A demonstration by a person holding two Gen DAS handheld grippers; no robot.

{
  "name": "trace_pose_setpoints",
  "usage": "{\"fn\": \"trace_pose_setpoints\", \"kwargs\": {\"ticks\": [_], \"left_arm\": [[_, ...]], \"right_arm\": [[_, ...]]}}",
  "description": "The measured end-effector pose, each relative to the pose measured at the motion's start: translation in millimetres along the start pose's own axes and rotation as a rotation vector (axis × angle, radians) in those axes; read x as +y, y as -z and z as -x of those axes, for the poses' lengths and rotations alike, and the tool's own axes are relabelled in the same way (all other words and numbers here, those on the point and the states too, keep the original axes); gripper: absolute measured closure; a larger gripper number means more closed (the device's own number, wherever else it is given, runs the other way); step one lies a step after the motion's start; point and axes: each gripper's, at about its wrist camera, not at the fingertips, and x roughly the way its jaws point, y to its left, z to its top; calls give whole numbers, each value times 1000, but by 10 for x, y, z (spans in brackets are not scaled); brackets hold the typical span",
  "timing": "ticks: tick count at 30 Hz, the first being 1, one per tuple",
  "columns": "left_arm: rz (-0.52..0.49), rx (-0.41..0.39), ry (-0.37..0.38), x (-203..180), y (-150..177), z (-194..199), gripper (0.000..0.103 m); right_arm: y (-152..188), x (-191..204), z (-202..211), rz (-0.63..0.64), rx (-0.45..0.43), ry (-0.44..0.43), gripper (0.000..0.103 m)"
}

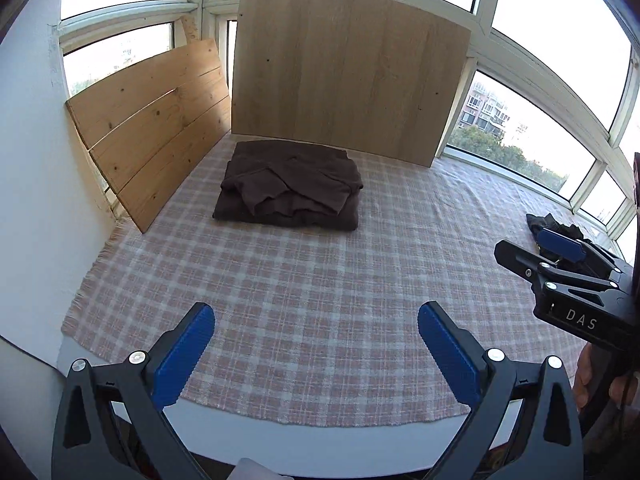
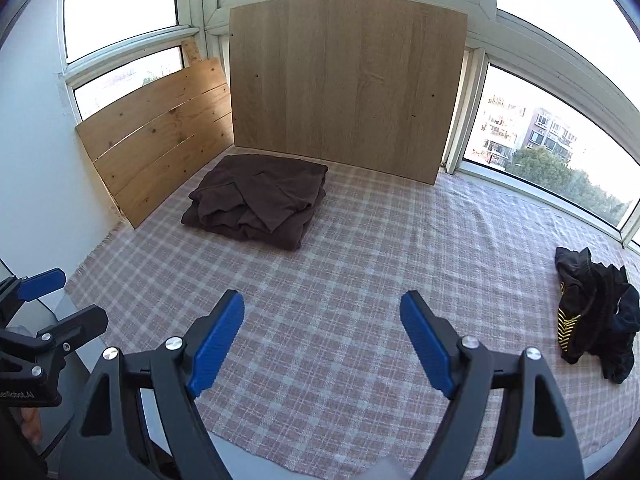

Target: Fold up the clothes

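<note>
Brown folded clothes (image 1: pixel 289 184) sit stacked at the far left of the checked cloth (image 1: pixel 320 300); a crumpled black garment (image 2: pixel 596 312) waits far right. Both the left gripper (image 1: pixel 316 344) and right gripper (image 2: pixel 322 340) are spread wide and empty. Best next: reach right, pinch an edge, drag it to the middle.

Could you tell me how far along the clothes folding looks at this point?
Done: the brown garment lies folded at the back of the checked cloth. In hand: nothing; the left tongs and right tongs hang open and empty above the cloth. Left: the black garment lies crumpled at the right.
</note>
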Motion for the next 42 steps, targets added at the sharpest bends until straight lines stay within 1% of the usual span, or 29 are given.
{"fn": "trace_pose_setpoints", "kwargs": {"ticks": [4,7,13,20,22,26,34,37,42], "left_arm": [[2,-3,19,20,-35,17,1],[-19,-3,12,-10,-38,17,1],[-41,12,34,-57,-52,-28,1],[-68,-15,23,-93,-101,-11,1],[-80,-15,15,-110,-99,-20,1],[-85,-5,28,-129,-116,-70,1],[-73,6,64,-137,-154,-71,1],[-87,9,84,-169,-158,-53,1],[-130,23,92,-254,-127,-59,1]], "right_arm": [[11,43,-12,8,2,13,23],[11,56,-32,4,6,14,23],[24,75,-78,10,17,12,23],[-5,69,-111,-4,16,22,23],[-3,53,-111,-9,15,32,23],[12,21,-108,-12,17,48,23],[49,-32,-20,-39,21,67,23],[85,-60,58,-58,17,67,23],[153,-57,130,-78,21,88,23]]}}
